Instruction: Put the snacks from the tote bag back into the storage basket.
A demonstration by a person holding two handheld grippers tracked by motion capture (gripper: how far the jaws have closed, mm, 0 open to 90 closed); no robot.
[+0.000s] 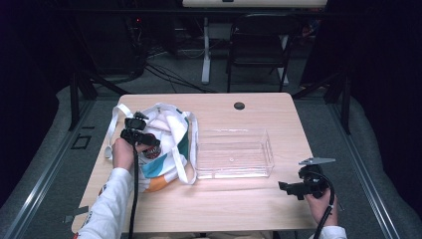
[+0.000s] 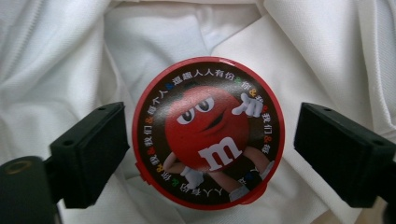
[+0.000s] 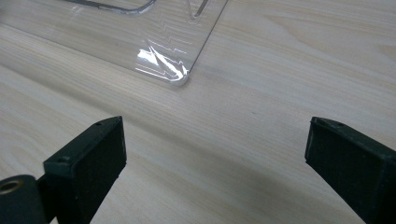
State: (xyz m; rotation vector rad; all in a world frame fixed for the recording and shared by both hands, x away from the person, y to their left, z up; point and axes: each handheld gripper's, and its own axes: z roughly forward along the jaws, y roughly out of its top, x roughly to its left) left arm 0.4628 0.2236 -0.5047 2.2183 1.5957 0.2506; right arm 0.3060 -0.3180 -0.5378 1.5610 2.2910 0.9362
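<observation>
The left gripper point(image 2: 210, 140) is hovering with jaws wide on either side of one round red candy tin point(image 2: 208, 133), which is lying on one white tote bag point(image 1: 169, 144) at the table's left. Judged step: lining up a grasp; closing squarely on the tin's rim appears next. The right gripper point(image 3: 215, 163) is idling wide and empty near one clear tray point(image 1: 234, 153), just right of the bag.

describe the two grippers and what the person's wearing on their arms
Both grippers, left and right, are black, each trailing a black cable. Their fingers are blocky black pads. The right one carries a grey three-cornered plate. The sleeves are white, with small coloured marks on the left.
</observation>
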